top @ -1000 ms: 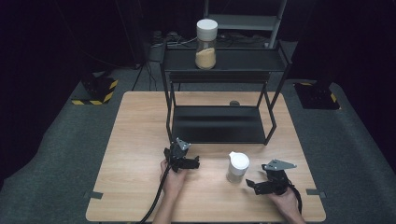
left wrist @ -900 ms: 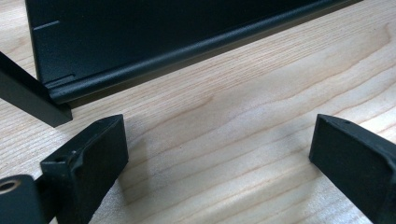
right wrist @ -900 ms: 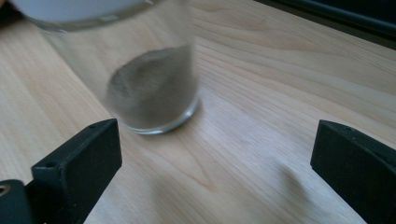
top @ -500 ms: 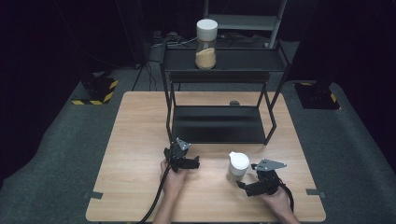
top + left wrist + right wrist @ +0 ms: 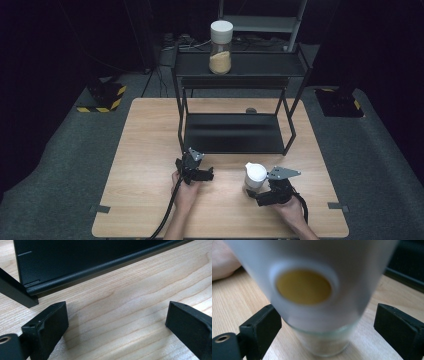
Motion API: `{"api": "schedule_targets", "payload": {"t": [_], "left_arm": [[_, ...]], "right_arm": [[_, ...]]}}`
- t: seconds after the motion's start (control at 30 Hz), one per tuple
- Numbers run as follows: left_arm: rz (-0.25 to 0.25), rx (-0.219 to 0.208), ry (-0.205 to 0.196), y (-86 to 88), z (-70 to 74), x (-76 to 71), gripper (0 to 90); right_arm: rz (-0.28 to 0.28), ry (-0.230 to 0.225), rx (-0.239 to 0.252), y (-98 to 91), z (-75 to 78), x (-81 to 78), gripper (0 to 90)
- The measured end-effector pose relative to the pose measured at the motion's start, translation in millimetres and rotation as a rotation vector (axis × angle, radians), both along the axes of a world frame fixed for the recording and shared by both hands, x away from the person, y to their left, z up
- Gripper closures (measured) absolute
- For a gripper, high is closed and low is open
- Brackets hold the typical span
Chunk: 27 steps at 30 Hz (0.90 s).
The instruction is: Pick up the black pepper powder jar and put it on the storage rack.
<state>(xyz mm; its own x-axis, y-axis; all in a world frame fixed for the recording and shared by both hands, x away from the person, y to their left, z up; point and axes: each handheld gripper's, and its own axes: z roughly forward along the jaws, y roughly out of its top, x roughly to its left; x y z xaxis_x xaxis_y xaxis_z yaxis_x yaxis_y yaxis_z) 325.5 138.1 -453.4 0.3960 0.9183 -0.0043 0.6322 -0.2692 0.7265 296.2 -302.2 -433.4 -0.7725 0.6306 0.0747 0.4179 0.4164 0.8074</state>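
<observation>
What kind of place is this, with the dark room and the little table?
Probably a recording studio or lab set up for filming handwork: black surroundings, a lone wooden table on grey carpet, stands with hazard-striped bases, and a black shelf rack holding a jar as a prop.

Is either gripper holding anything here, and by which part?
Nothing yet. The right gripper has its fingers either side of the white-lidded jar, closing, not touching. The left gripper is open.

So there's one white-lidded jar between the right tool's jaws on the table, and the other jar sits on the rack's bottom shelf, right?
Not quite. The second white-lidded jar stands on the top shelf of the black rack, not the bottom one, as the high view shows. The rest holds: the other jar stands on the table between the jaws of the right tool.
</observation>
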Motion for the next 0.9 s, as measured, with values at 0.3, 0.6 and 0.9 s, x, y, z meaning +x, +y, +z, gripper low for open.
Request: {"api": "schedule_targets", "payload": {"t": [0.3,0.6,0.9], "left_arm": [[0.000,0.000,0.000,0.1,0.1,0.0,4.5],[-0.001,0.000,0.000,0.1,0.1,0.1,4.5],[0.000,0.000,0.000,-0.1,0.1,0.0,4.5]], "right_arm": [[0.013,-0.037,0.006,8.4,3.5,-0.8,13.9],[0.012,-0.063,0.017,10.1,2.9,-2.9,20.8],[0.010,-0.093,0.016,11.5,3.7,-6.5,27.8]]}}
